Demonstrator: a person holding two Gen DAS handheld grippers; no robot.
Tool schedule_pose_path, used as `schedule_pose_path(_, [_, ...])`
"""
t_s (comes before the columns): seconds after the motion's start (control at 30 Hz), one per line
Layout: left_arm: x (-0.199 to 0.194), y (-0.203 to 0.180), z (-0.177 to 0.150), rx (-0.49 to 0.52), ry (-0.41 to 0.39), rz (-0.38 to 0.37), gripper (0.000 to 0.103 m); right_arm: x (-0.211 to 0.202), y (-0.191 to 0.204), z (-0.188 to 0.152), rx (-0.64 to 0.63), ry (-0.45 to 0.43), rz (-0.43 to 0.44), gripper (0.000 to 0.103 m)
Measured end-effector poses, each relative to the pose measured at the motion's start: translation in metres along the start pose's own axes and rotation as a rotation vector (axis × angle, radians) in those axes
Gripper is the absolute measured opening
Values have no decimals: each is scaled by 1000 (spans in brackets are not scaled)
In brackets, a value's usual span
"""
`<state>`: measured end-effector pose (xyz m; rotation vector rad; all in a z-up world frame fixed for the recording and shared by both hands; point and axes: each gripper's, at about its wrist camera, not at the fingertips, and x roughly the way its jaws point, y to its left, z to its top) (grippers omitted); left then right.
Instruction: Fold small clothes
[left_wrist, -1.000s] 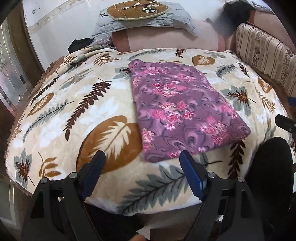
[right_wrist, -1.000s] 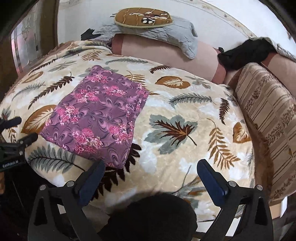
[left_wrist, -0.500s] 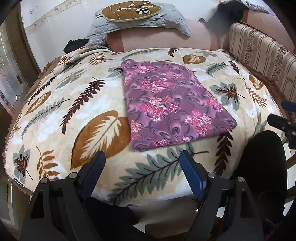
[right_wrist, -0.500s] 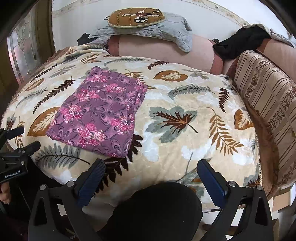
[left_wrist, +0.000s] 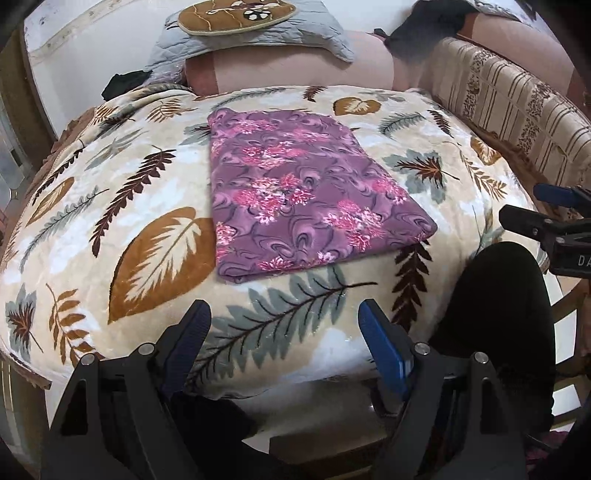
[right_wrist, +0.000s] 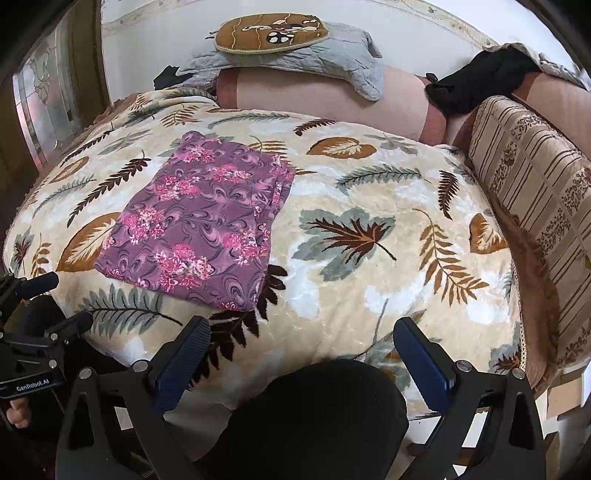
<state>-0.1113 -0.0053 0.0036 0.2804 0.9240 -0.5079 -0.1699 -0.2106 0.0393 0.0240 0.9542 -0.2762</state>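
A purple floral garment (left_wrist: 295, 195) lies folded into a flat rectangle on the leaf-patterned blanket (left_wrist: 110, 206); it also shows in the right wrist view (right_wrist: 199, 229), with layered edges along its right side. My left gripper (left_wrist: 284, 325) is open and empty, held back over the blanket's near edge, apart from the garment. My right gripper (right_wrist: 301, 341) is open and empty, near the front edge to the right of the garment. Each gripper shows at the side of the other's view: the right gripper (left_wrist: 546, 206) and the left gripper (right_wrist: 48, 302).
A pink bolster (right_wrist: 325, 96) with a grey quilted cloth (right_wrist: 332, 55) and a brown round cushion (right_wrist: 271, 33) lies at the back. A striped cushion (right_wrist: 535, 192) stands on the right. Black cloth (right_wrist: 480, 81) lies on the bolster. A dark-clothed knee (right_wrist: 317, 417) sits below the grippers.
Both grippers have pulled back from the garment toward the blanket's near edge. The folded garment has stayed in place. Both grippers stay open.
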Motion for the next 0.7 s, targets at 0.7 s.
schedule_pose_path(0.7, [1, -3, 0, -9, 15, -1, 82, 1, -5, -1, 31, 10, 8, 100])
